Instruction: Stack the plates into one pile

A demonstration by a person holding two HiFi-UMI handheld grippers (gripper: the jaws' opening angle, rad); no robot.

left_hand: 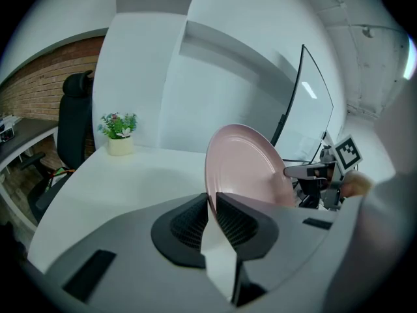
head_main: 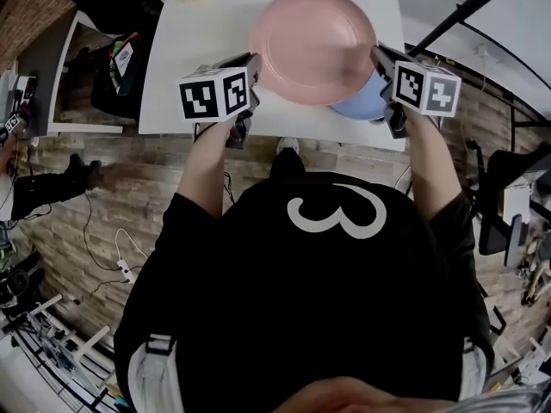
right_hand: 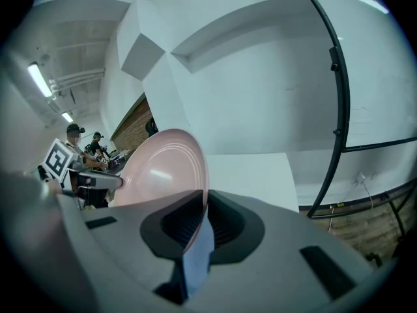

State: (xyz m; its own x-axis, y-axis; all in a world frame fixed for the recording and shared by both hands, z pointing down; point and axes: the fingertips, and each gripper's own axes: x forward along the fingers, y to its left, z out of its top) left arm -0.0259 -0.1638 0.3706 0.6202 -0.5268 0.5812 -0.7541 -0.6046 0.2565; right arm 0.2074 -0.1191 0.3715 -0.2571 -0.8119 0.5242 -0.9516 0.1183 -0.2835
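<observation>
The left tool (head_main: 252,69) and right tool (head_main: 380,58) pinch opposite rims of the pink plate (head_main: 314,46); the blue plate (head_main: 360,103) lies beneath, nearer the right tool.

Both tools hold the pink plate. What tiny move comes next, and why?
Probably slide the pink plate sideways until it is centred over the blue plate. The left tool and right tool pinch its opposite rims, and the blue plate sticks out from under its edge, so they aren't lined up yet.

Pink plate (head_main: 314,46): smooth, glossy glaze. Blue plate (head_main: 357,103): smooth, satin. Table (head_main: 198,58): white, matt. Left gripper (left_hand: 212,201) pads (left_hand: 189,222): black, ribbed, matt. Floor (head_main: 112,196): wood planks.
</observation>
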